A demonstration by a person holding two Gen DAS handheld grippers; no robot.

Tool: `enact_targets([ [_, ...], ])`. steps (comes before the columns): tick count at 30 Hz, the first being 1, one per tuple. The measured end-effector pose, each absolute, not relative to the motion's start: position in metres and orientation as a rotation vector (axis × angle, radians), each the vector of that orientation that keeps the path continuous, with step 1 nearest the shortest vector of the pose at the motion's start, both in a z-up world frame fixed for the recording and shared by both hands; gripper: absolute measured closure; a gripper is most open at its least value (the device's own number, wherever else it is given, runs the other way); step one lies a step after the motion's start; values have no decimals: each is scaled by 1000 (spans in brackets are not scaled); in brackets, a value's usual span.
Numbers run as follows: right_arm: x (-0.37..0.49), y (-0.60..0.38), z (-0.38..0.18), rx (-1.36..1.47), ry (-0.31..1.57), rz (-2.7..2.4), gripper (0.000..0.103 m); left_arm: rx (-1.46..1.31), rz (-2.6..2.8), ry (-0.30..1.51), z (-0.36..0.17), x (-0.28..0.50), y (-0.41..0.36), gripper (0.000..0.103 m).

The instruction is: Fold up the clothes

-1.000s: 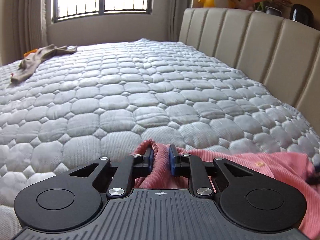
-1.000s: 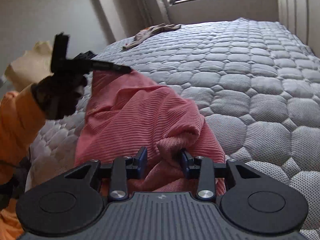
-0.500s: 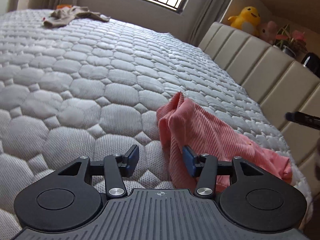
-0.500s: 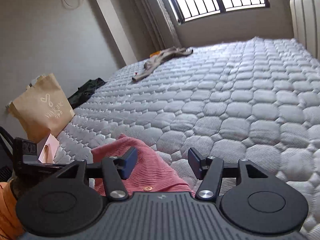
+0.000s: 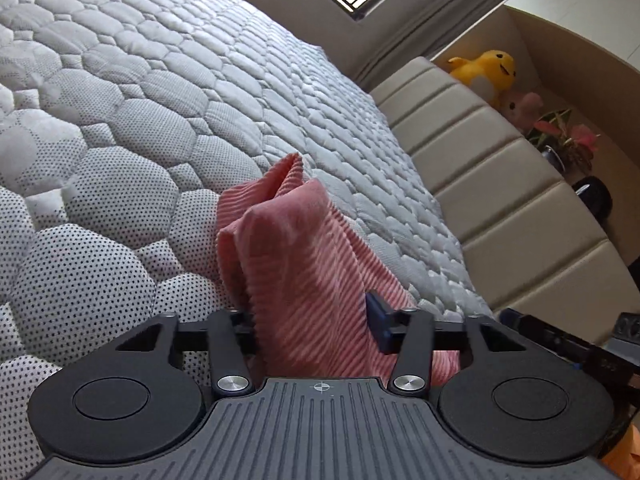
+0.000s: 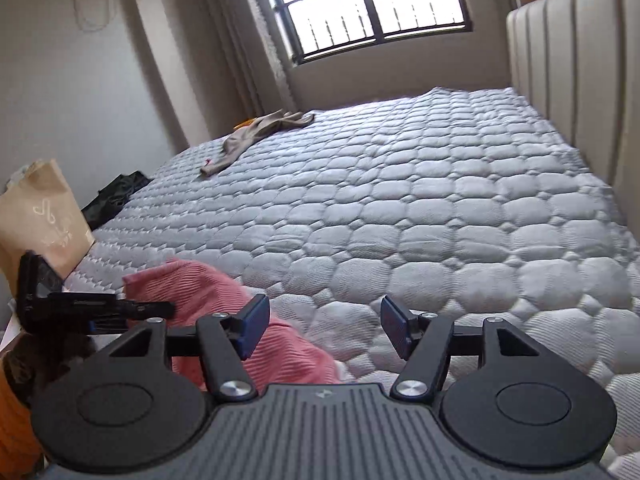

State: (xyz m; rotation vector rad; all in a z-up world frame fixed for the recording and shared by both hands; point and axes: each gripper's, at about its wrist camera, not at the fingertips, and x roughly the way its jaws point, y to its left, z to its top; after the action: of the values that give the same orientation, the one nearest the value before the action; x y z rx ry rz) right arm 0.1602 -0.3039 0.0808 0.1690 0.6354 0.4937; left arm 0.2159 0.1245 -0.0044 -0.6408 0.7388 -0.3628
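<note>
Left tool (image 5: 310, 320): jaws closing around a bunched fold of the pink top (image 5: 304, 264), where half a second ago the cloth lay at its right finger only. Right tool (image 6: 322, 326): spread, opening, nothing between; a second ago it pinched cloth. The top lies on the bed (image 6: 400, 208) at its 9 o'clock.

Both views are lit by daylight from the window (image 6: 376, 8), whose panes are blown out to white. The mattress (image 6: 440, 208) is brightest at its far edge and softly shaded nearer. Straight lines are bowed toward the frame edges by fisheye distortion. Slight blur is seen on the pink cloth (image 5: 304, 264).
</note>
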Motion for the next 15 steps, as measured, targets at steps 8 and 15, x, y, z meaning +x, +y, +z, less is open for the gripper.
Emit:
enact_targets([
  [8, 154, -293, 63, 174, 636, 526, 41, -629, -296, 783, 8, 110, 153, 69],
  [15, 132, -227, 8, -111, 761, 594, 41, -585, -242, 764, 9, 76, 176, 25],
])
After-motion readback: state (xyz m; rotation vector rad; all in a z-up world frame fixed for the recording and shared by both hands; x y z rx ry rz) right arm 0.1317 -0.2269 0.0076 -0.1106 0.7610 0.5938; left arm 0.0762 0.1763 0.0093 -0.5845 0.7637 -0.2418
